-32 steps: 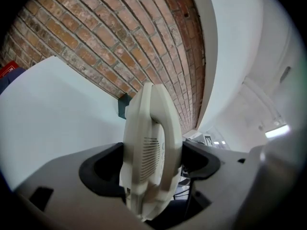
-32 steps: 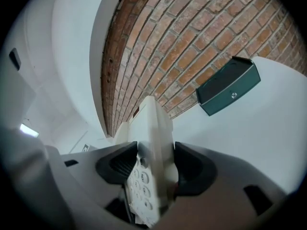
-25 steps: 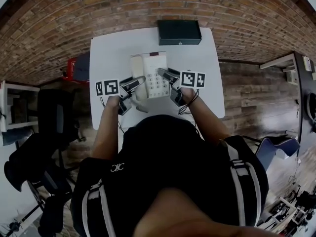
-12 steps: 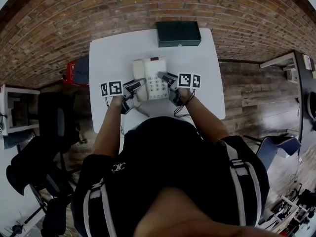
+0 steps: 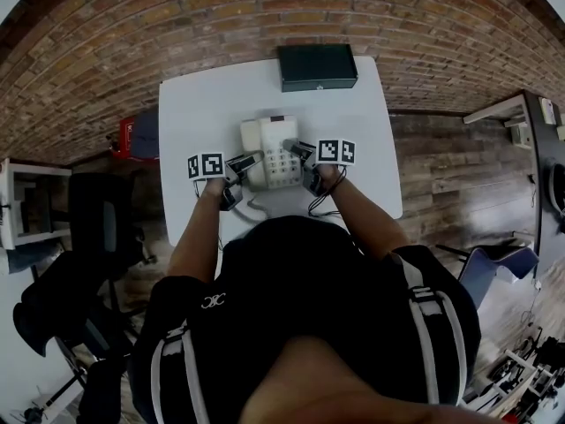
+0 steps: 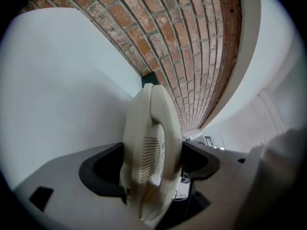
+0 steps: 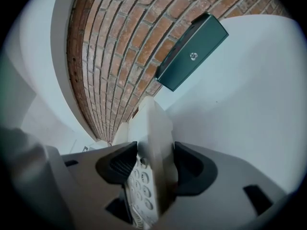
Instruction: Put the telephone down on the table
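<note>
Head view: from above your shoulders, facing steeply down, taking in the whole worktop (image 5: 199, 104). Your left tool (image 6: 151, 163) view and right tool (image 7: 152, 164) view: close along each tool's jaws, facing the brick wall (image 7: 120, 42) from opposite sides of the telephone (image 5: 269, 140), which all three views share.

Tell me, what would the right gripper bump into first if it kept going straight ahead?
The right gripper is clamped on the telephone, so that comes first. Beyond it lies white table; the dark green box sits off to the right and would probably be missed, though depth is unclear.
</note>
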A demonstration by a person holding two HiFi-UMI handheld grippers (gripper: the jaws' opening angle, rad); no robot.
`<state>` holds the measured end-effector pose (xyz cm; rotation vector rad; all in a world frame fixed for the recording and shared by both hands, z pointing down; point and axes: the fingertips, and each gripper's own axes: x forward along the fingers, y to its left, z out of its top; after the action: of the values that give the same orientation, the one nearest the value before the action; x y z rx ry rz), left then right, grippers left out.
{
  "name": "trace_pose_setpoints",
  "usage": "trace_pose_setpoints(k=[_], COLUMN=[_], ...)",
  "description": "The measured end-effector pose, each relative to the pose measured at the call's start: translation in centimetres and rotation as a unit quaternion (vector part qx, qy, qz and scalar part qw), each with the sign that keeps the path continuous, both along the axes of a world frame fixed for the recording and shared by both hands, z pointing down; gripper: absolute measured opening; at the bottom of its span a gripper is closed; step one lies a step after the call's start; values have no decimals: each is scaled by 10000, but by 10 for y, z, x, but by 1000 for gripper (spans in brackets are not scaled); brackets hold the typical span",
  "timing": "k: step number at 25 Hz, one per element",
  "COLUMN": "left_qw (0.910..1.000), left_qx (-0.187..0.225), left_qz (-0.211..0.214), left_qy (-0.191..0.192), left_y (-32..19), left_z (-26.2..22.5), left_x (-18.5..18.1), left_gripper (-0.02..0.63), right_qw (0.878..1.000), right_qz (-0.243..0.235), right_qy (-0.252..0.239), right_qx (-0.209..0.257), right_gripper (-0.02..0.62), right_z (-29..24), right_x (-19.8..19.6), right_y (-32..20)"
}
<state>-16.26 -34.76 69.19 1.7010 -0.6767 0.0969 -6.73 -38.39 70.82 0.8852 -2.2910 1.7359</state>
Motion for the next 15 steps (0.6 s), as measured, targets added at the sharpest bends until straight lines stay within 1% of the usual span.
trace_pose_setpoints(k=[4, 10, 15], left_qw=[10000, 9999, 9999], left_qx=[-75, -130, -169], left_qz=[33, 70, 13], left_qy=[-4, -37, 24], left_y=[3, 3, 1], left_z=[7, 13, 18], left_x=[1, 2, 1], left_gripper=[367, 367, 367], right_qw=[10000, 9999, 9998], right_qz=[-66, -29, -70], right_qy=[-4, 37, 130], right_qx=[-64, -112, -166], right_gripper=[212, 212, 212], right_z=[7, 14, 17], right_x=[1, 1, 1], right_y=[2, 4, 1])
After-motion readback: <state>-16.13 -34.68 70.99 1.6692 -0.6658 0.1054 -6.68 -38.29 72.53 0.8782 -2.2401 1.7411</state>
